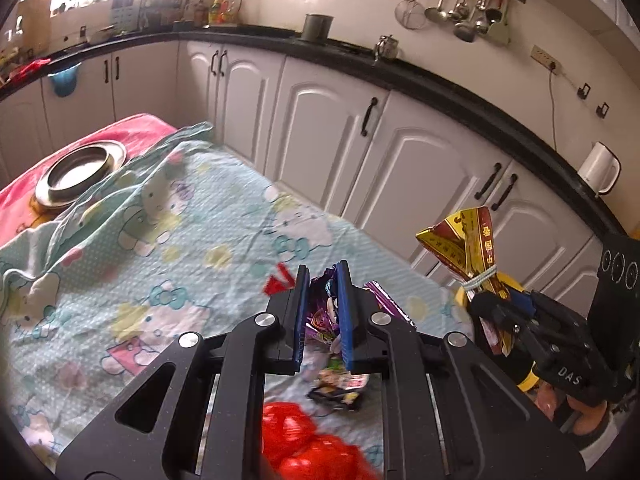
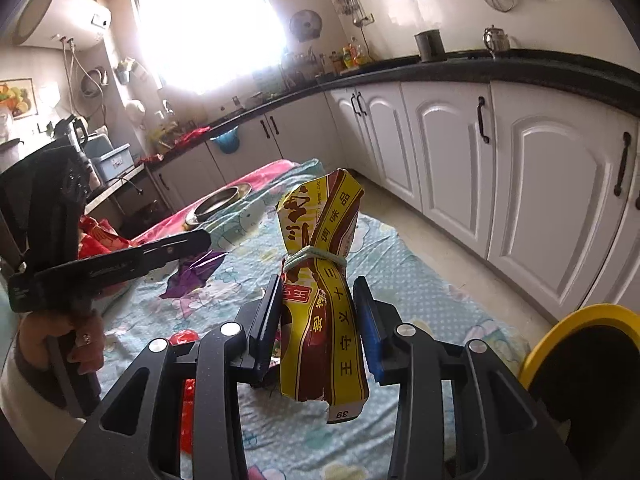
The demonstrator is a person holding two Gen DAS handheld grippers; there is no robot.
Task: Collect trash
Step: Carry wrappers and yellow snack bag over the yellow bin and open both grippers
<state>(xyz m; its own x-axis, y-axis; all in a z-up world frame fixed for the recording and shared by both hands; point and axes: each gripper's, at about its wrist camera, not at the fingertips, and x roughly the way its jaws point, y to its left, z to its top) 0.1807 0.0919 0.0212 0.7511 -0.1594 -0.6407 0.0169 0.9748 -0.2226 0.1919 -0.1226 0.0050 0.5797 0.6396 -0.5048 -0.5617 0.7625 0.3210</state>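
Trash is being held in both grippers above a table draped in a pale blue cartoon-print cloth (image 1: 192, 264). A crumpled purple wrapper (image 1: 322, 320) is being pinched between the blue pads of the left gripper (image 1: 323, 280), whose fingers are being pressed nearly together on it; in the right wrist view the wrapper (image 2: 198, 276) is seen hanging from that gripper's tip (image 2: 200, 240), clear of the cloth. A yellow-and-red packet (image 2: 320, 320), tied at its waist with pale string (image 2: 310, 258), is being clamped upright between the partly spread fingers of the right gripper (image 2: 318, 312), both pads being pressed against its sides. Below the left fingers, a small printed wrapper (image 1: 340, 390) and a red plastic bag (image 1: 312, 448) are lying on the cloth. Just left of the left fingertips, a red scrap (image 1: 278, 280) is being shown on the cloth. To the right of the right fingers, a yellow-rimmed black bin (image 2: 584, 364) is being seen at the frame edge. Far beyond both sets of fingers, a metal dish (image 1: 80, 172) is resting on a pink cloth (image 1: 24, 196). The left gripper's handle is being gripped by a hand (image 2: 68, 340).
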